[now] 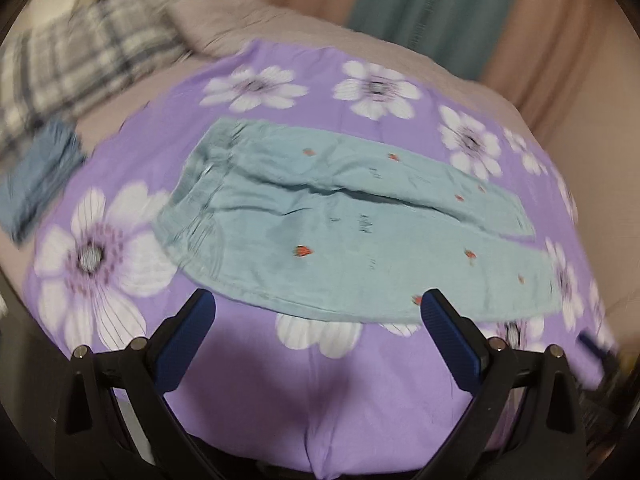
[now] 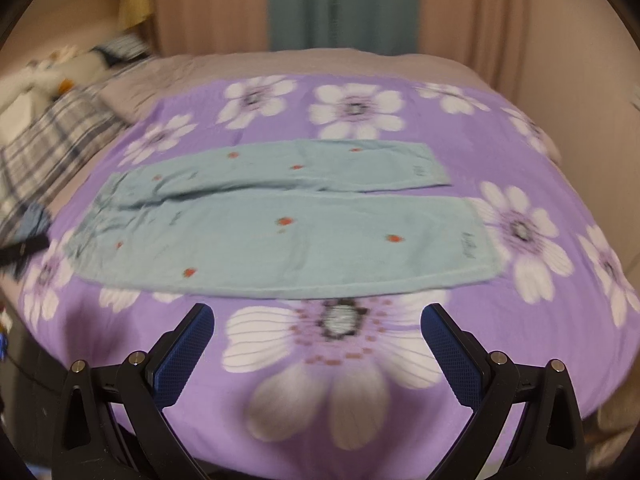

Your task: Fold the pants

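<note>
Pants (image 1: 352,224) of pale teal with small red spots lie flat and unfolded on a purple sheet (image 1: 248,392) printed with large white flowers, waistband to the left and both legs running rightward side by side, the far leg a little shorter in view than the near one. The left gripper (image 1: 318,308) hangs above the near edge of the sheet with its two blue-padded fingers (image 1: 188,340) spread wide; nothing sits between them, and its right fingertip lies in line with the lower hem edge of the near leg, though whether it touches the cloth cannot be told. The right gripper (image 2: 318,318) is likewise spread wide and holds nothing, poised over a big white flower just in front of the pants (image 2: 288,224), apart from the fabric. A plaid blanket (image 1: 68,64) lies at the far left of the bed, with a folded blue cloth (image 1: 36,184) just beside it. Both views are blurred.
</note>
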Demonstrator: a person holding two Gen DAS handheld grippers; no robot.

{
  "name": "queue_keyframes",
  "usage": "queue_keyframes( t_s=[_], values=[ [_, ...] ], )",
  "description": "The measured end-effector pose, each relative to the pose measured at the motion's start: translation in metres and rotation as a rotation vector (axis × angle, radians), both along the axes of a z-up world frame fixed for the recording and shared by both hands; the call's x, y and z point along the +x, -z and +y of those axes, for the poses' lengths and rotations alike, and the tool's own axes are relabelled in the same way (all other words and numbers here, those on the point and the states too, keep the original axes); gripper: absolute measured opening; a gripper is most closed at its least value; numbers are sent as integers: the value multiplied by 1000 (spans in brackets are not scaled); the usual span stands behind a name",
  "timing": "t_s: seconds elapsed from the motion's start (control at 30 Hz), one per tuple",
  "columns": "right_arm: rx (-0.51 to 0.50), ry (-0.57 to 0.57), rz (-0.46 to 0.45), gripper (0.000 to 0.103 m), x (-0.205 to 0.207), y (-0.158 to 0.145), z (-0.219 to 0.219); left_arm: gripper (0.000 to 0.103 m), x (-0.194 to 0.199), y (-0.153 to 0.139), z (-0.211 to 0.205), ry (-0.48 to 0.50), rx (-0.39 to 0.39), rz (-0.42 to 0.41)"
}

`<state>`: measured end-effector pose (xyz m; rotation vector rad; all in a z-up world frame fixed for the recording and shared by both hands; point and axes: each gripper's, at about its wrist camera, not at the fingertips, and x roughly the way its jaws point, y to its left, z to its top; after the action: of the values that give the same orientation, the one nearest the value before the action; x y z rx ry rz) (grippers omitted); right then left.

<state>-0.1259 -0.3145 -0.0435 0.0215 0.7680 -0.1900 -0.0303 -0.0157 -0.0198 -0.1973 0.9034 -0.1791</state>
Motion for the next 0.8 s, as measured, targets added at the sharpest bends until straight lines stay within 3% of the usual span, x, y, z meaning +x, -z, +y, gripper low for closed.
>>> queue_keyframes(
  t_s=[0.13,0.17,0.33,0.43,0.6,0.73,0.8],
  values=[
    [-98,-148,36,102,21,31,42,102,17,30,30,-104,-112,73],
    [-123,-175,117,102,22,41,45,102,19,35,36,-121,-130,84],
    [-225,-378,54,102,44,67,93,102,32,67,63,-226,-203,129],
    [-270,-441,1,102,63,76,109,102,39,79,73,-255,-225,118],
    [-279,-551,-63,89,85,89,139,100,55,102,90,-288,-333,140],
    [-306,-621,-36,70,103,100,160,94,70,103,98,-324,-323,115],
    [-319,-639,-25,63,108,104,167,82,79,103,100,-328,-303,115]
  ],
)
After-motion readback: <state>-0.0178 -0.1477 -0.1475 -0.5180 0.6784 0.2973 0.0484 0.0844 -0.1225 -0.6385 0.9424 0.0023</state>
